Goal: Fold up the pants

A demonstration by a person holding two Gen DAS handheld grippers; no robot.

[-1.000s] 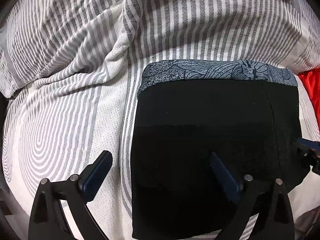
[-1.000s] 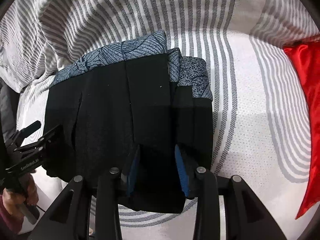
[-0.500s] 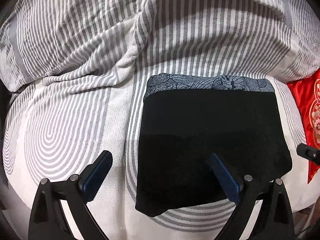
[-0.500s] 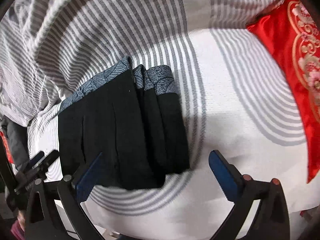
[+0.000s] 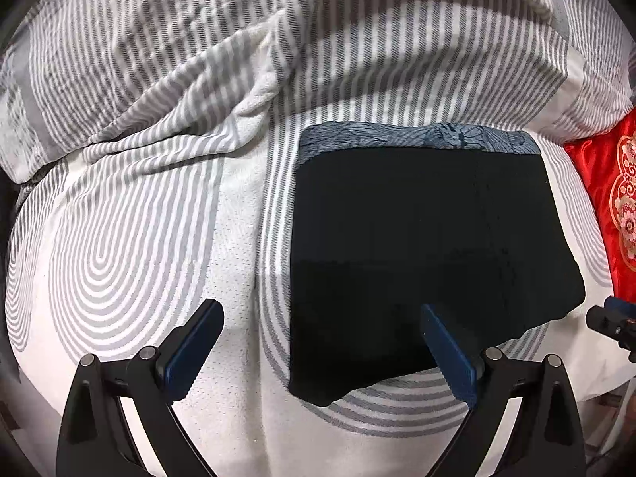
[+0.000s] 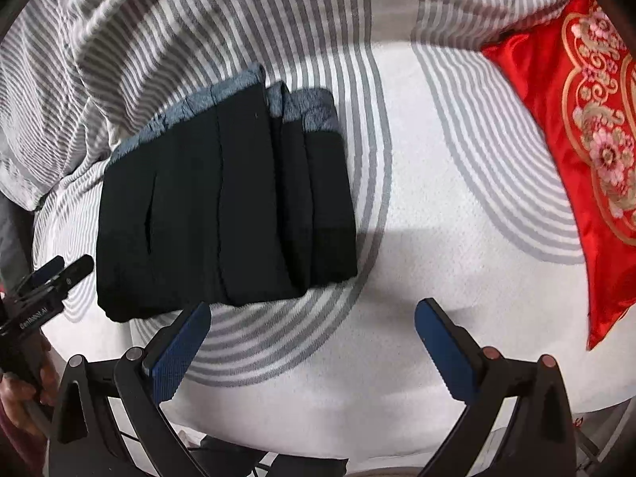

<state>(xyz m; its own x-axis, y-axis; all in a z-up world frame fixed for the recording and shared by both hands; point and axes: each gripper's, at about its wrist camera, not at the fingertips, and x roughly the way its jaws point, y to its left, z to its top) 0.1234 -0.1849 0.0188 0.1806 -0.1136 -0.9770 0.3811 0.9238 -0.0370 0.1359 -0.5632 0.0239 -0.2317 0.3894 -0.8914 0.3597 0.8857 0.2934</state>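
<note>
The black pants point(image 5: 421, 246) lie folded into a thick rectangle on the striped bedsheet point(image 5: 131, 270), their blue-grey patterned waistband point(image 5: 413, 137) along the far edge. My left gripper point(image 5: 322, 310) hangs above the bundle's near left corner, jaws wide apart and empty. In the right wrist view the same pants point(image 6: 222, 206) lie left of centre, their stacked layers showing on the right side. My right gripper point(image 6: 312, 310) is open just in front of the bundle's near edge, holding nothing. The left gripper point(image 6: 59, 274) shows at the far left, gripped by a hand point(image 6: 24, 393).
A red embroidered pillow point(image 6: 584, 131) lies at the right of the bed. A rumpled striped duvet point(image 5: 238, 51) is heaped behind the pants. The bed's near edge point(image 6: 357, 433) runs below my right gripper. The right gripper's tip point(image 5: 612, 322) enters the left wrist view at the right.
My right gripper let go of the pants' near edge, opened wide and drew back to the right. Both grippers rose, so the folded bundle looks smaller and lies free.
</note>
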